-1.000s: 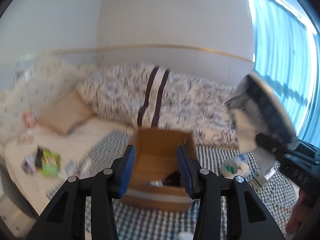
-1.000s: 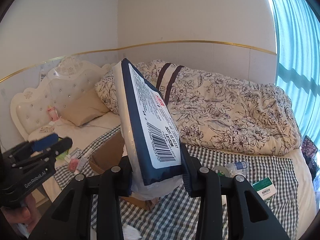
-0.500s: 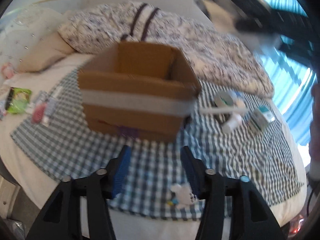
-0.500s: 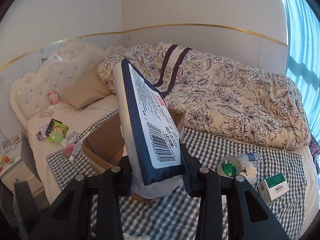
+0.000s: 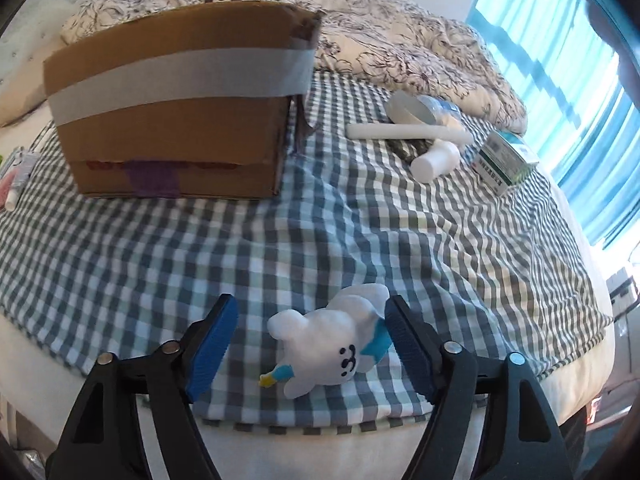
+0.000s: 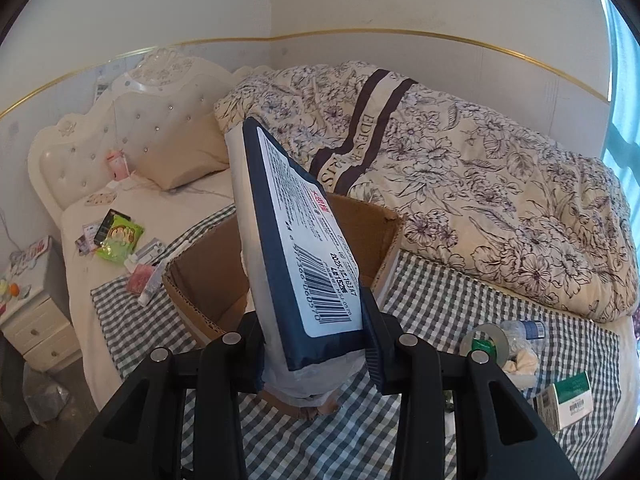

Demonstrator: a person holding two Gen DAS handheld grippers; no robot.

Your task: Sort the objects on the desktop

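White and soft, a small plush toy with a printed face and blue trim lies on the checked cloth near the bed's front edge. It sits between the spread blue pads of the left gripper; the right-hand pad looks to be touching it, the left-hand pad stands clear.

Beyond the toy stands a cardboard box with a grey tape band. To its right lie a white tube, a tape roll, a white bottle and a green-and-white carton.

The right gripper is clamped on a dark blue packet with a barcode label, held upright above the open box. A floral quilt lies behind.
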